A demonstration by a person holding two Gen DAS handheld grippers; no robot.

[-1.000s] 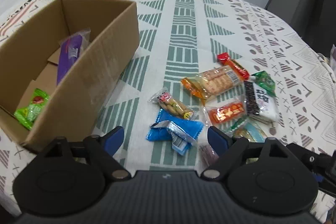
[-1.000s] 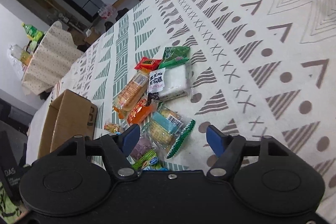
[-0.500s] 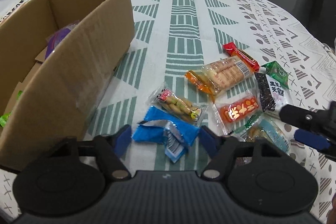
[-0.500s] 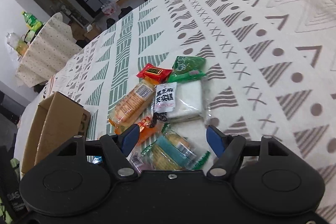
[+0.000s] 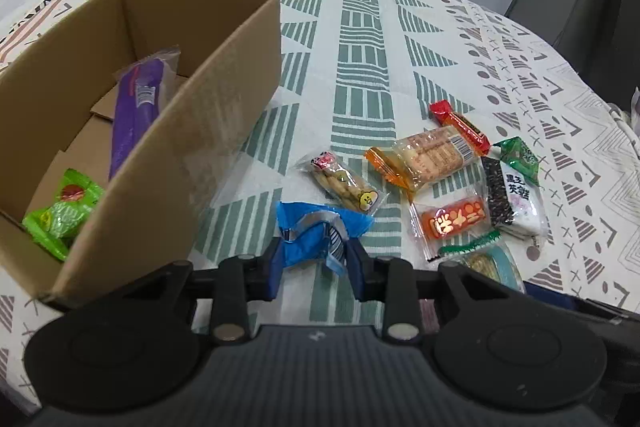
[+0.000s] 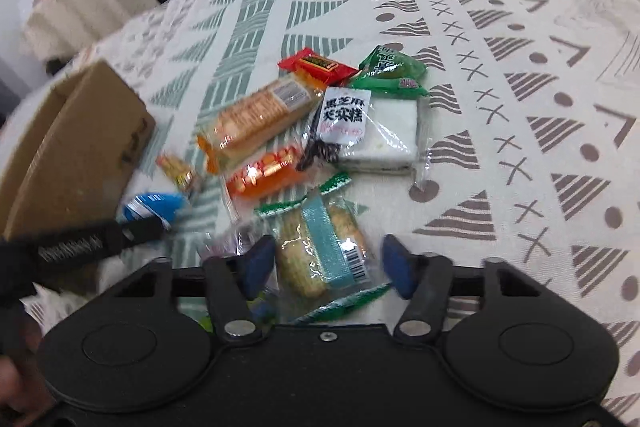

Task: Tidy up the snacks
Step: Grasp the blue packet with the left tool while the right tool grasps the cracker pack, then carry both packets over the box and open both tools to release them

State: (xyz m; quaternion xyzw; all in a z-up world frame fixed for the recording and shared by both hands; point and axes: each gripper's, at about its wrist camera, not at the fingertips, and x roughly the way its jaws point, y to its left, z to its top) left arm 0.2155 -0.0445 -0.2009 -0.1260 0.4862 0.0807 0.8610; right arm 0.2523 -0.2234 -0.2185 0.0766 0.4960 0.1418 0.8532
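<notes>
A light, crinkly blue snack packet (image 5: 320, 233) lies on the tablecloth (image 5: 364, 39) just right of the cardboard box (image 5: 224, 131), pinched at its bunched middle by the left gripper (image 5: 316, 267), whose jaws have just been closing. The right gripper (image 6: 326, 267), also closing, straddles a teal cracker pack (image 6: 320, 251) (apparently not yet gripped). Open cloth lies beyond.

I see a plain brown cardboard box (image 5: 224, 131) holding a long purple packet (image 5: 134, 119) and a bright green wrapper (image 5: 60, 215). My tabletop's cream cloth (image 5: 360, 75) carries green and grey-brown triangles, stripes and crosses. At three o'clock lies a red bar (image 5: 460, 125).
</notes>
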